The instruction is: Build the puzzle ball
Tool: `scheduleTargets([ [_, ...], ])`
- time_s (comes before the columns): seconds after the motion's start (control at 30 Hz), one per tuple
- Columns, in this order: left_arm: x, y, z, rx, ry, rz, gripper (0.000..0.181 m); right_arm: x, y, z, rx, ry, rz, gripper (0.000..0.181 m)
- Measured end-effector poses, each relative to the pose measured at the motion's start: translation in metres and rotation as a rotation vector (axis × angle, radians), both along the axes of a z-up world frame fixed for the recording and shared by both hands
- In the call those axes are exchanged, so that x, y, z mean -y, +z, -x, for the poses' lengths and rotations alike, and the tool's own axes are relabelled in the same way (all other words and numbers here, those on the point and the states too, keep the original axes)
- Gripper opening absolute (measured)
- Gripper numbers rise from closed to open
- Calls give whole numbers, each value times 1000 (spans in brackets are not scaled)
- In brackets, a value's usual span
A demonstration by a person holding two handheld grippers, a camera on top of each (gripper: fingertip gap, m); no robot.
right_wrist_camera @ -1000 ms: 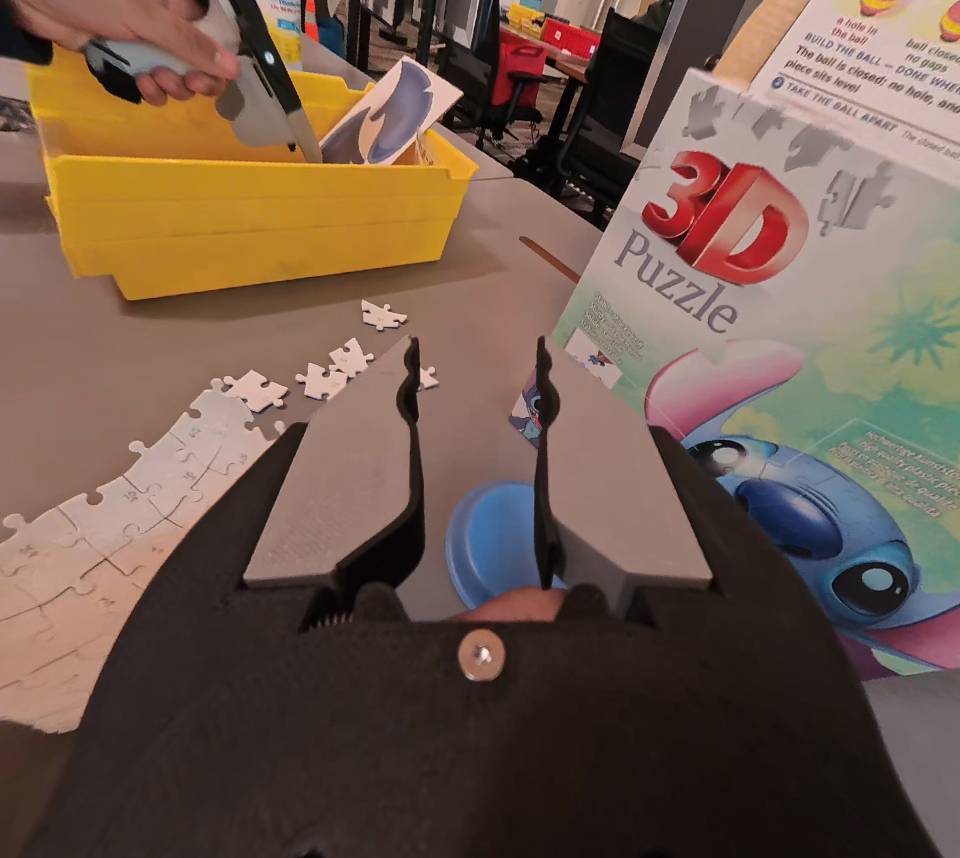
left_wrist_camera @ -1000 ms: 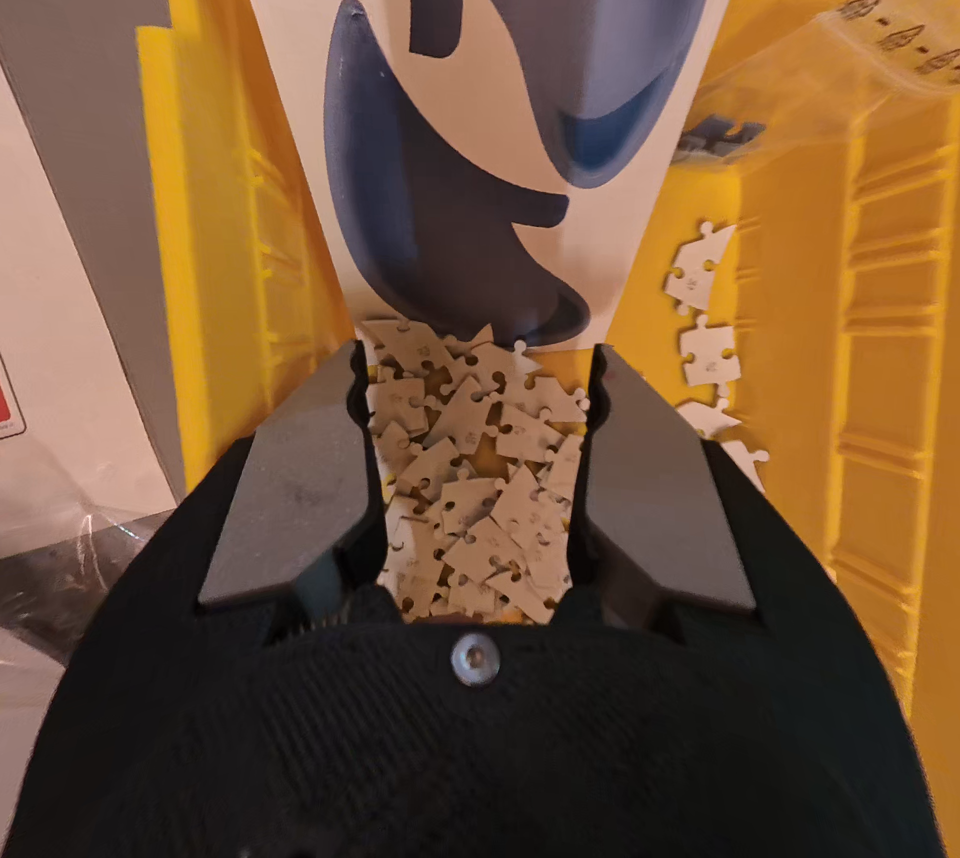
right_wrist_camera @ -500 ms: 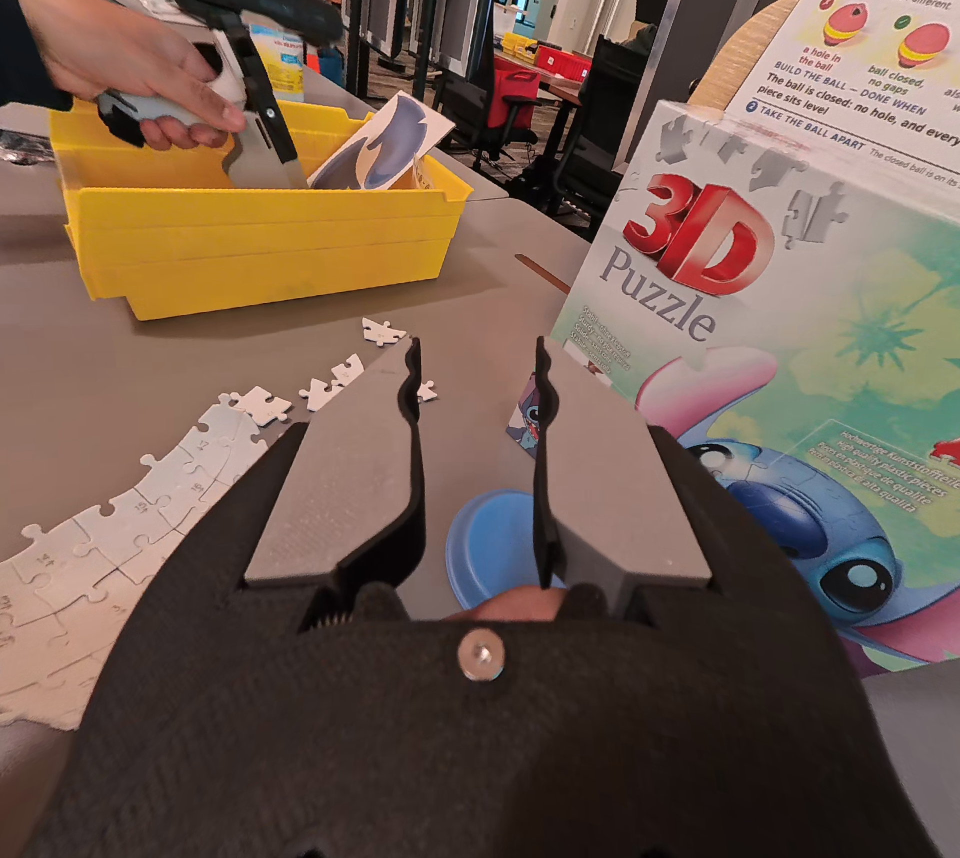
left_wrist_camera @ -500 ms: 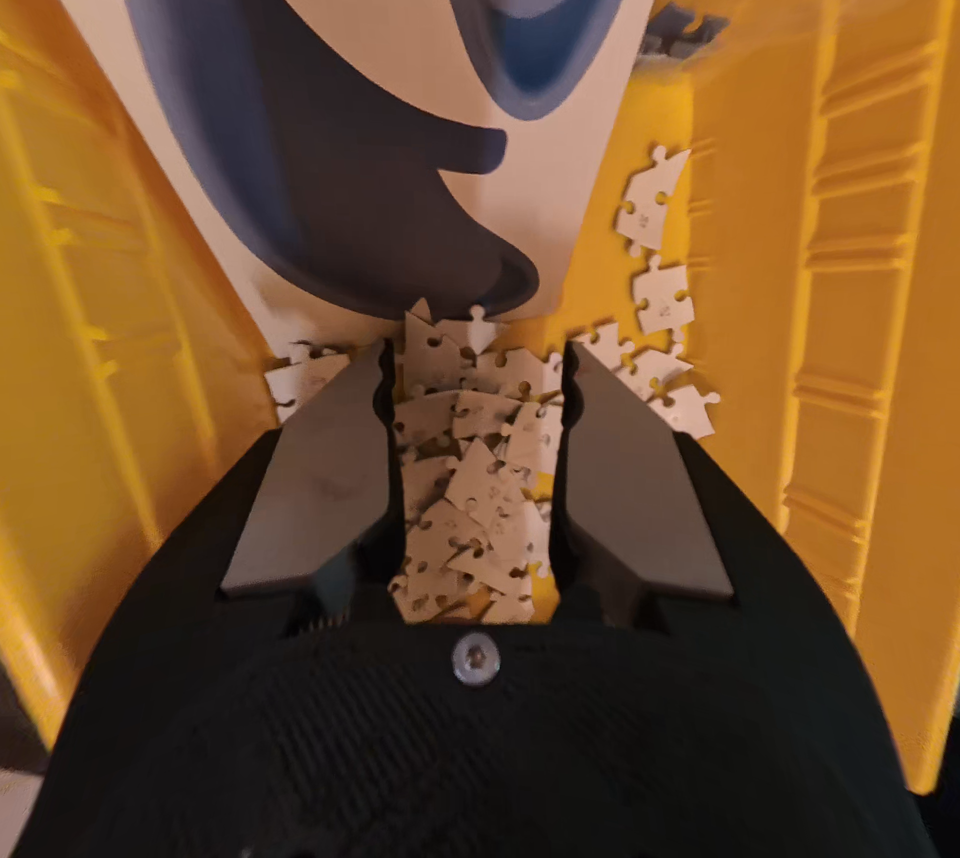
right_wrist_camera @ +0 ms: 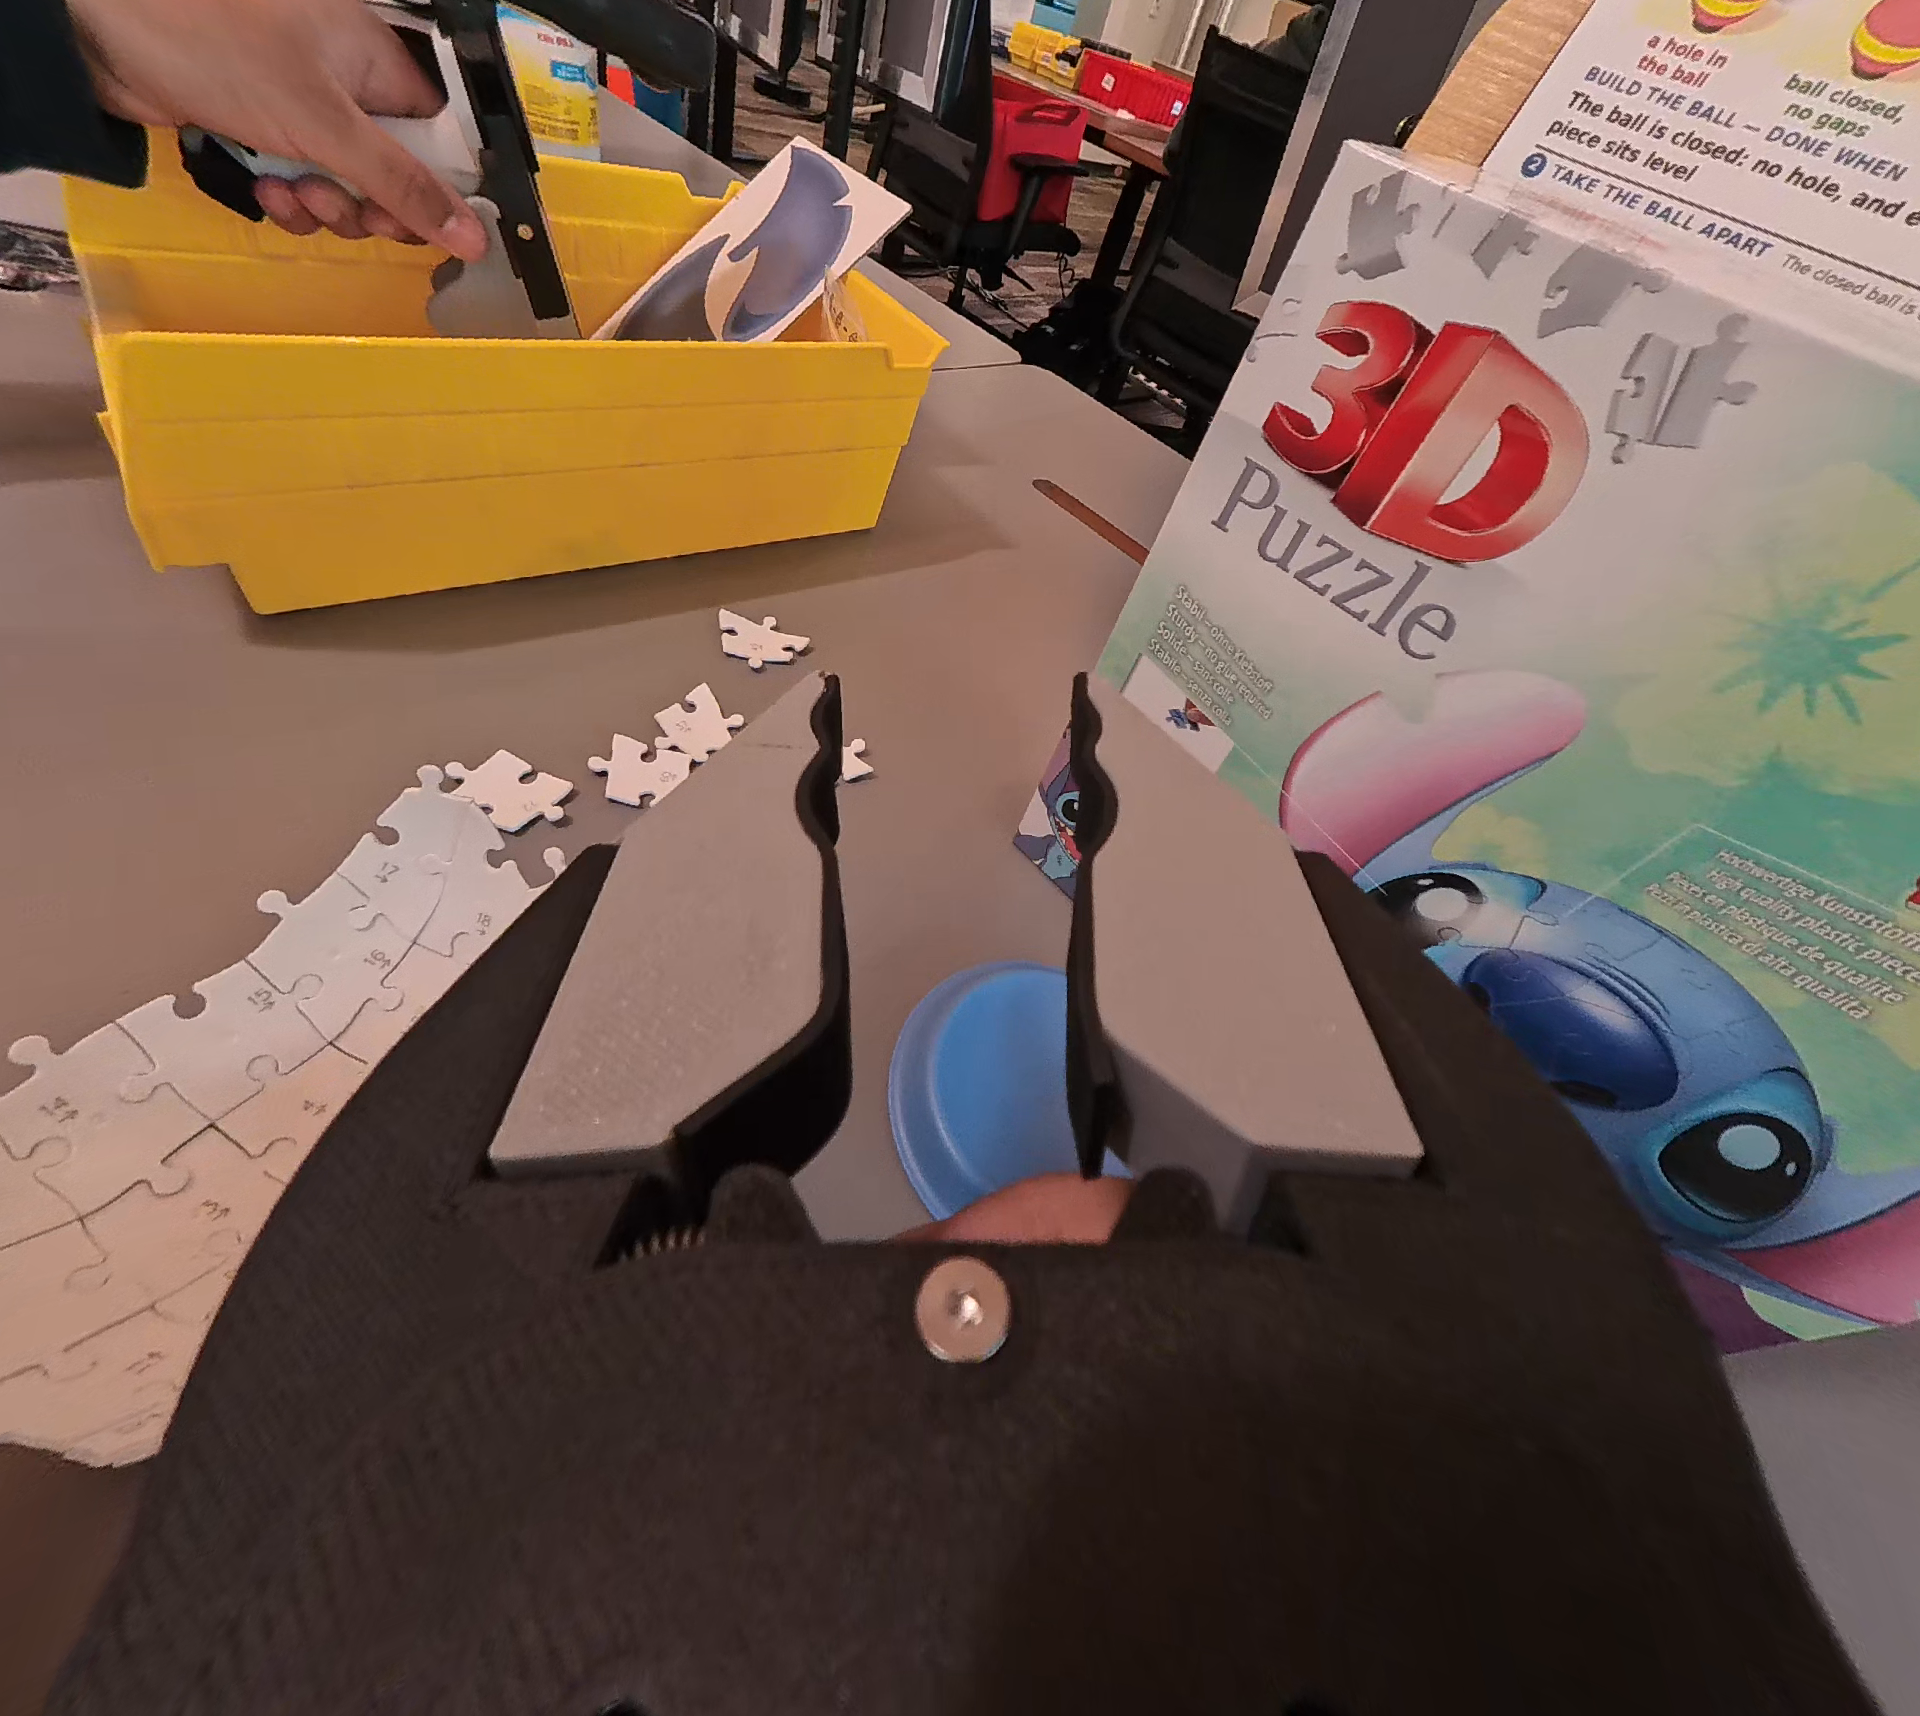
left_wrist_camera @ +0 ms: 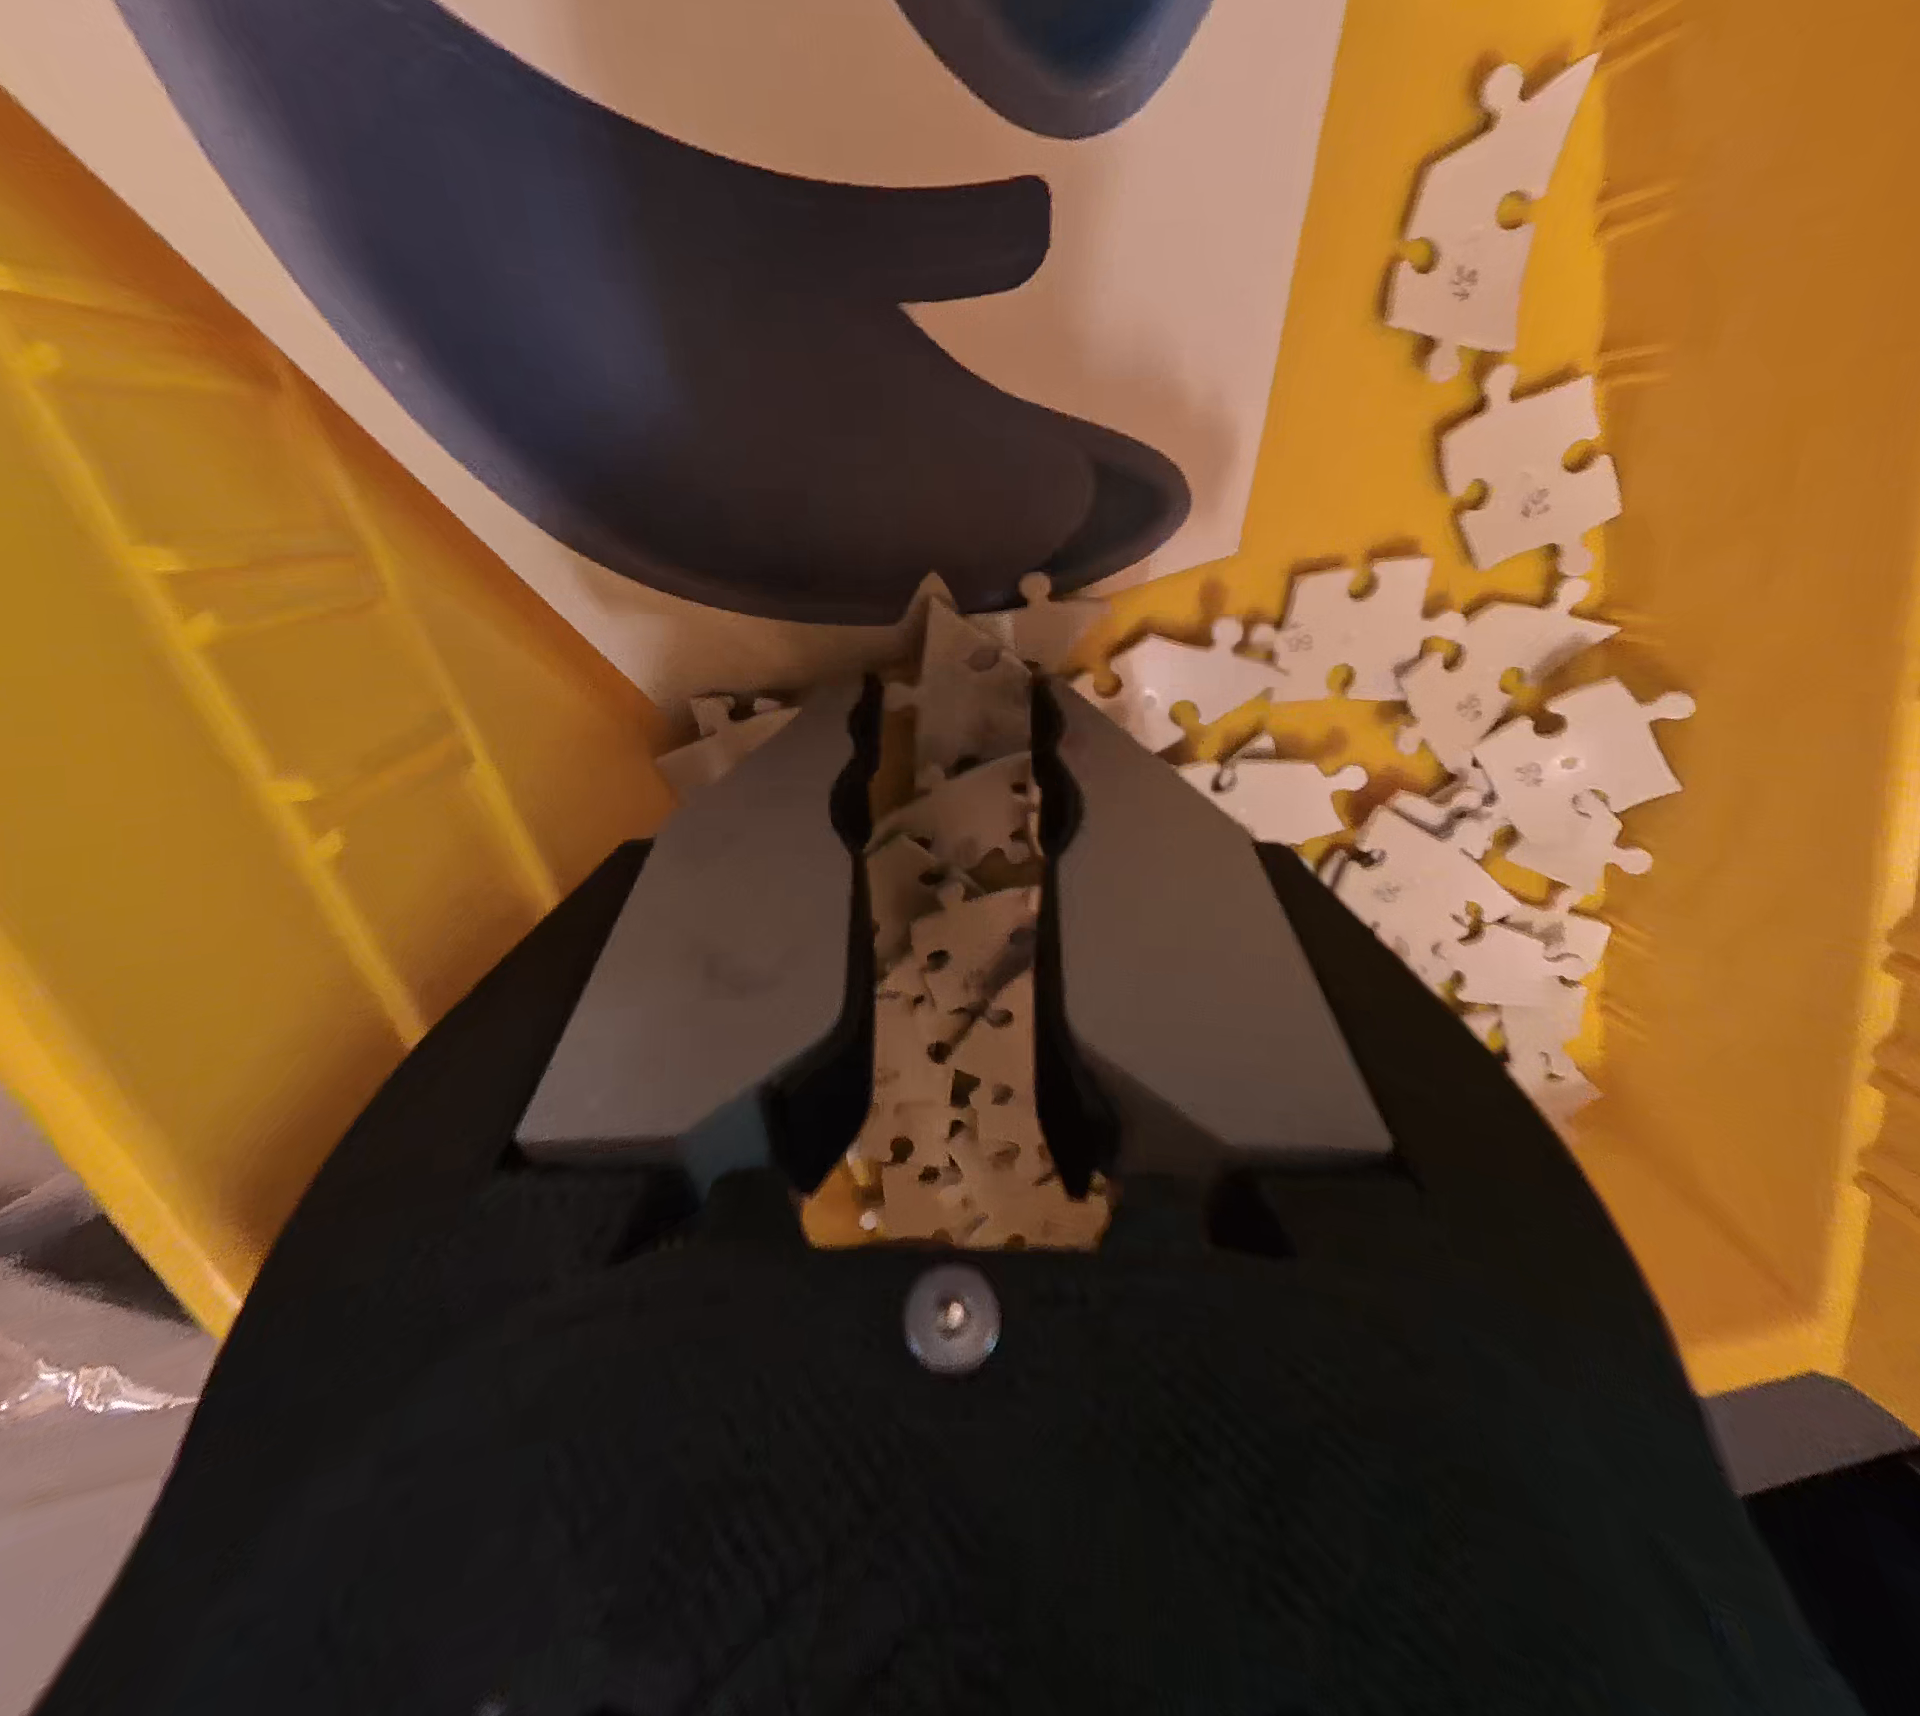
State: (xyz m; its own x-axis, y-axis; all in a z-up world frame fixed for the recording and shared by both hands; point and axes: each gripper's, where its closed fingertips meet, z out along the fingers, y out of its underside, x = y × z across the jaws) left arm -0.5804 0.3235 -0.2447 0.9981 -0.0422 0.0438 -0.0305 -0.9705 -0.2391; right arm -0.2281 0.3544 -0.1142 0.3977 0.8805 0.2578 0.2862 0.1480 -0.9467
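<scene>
My left gripper [left_wrist_camera: 954, 700] is down inside the yellow bin [left_wrist_camera: 260, 627], over a heap of pale puzzle pieces [left_wrist_camera: 1455, 783]. Its jaws stand a narrow gap apart, with one upright piece [left_wrist_camera: 961, 658] between the tips; I cannot tell whether they press on it. The right wrist view shows this gripper [right_wrist_camera: 499, 295] held by a hand in the bin [right_wrist_camera: 520, 461]. My right gripper [right_wrist_camera: 951, 710] is open and empty above the grey table, over a blue round stand [right_wrist_camera: 977, 1074]. A curved strip of joined pieces [right_wrist_camera: 208, 1095] lies at its left.
A white card with blue shapes [left_wrist_camera: 623, 212] leans in the bin behind the heap. Loose pieces [right_wrist_camera: 665, 752] lie on the table between the strip and the bin. The puzzle box [right_wrist_camera: 1558, 731] stands at the right, with an instruction sheet [right_wrist_camera: 1766, 4] behind it. The grippers' ends are close to 40 cm from one another.
My left gripper has moved down and forward into the bin toward the card, and its jaws have narrowed around a piece. The right gripper has stayed open and tilted slightly.
</scene>
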Motion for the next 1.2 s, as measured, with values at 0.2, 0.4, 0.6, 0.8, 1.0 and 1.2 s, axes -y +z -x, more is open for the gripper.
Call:
scheduleTargets([
  [0.2, 4, 0, -3, -11, -38, 1, 26, 1, 2, -1, -6, 0, -4, 40],
  [0.4, 5, 12, -3, -46, -65, -31, 26, 1, 6, -3, -20, 0, -8, 40],
  [0.6, 6, 59, -15, -21, -91, -114, 26, 1, 6, -3, -19, 1, -6, 41],
  [0.8, 11, 104, -84, 64, -247, -224, 26, 1, 4, -2, -15, -1, -4, 41],
  [1.0, -1, 95, -159, -109, -453, -269, 18, -1, 0, -1, 0, -6, -2, 41],
  [1.2, -20, 104, -179, -169, -482, -322, 0, -4, 1, -3, -10, -16, 7, 40],
])
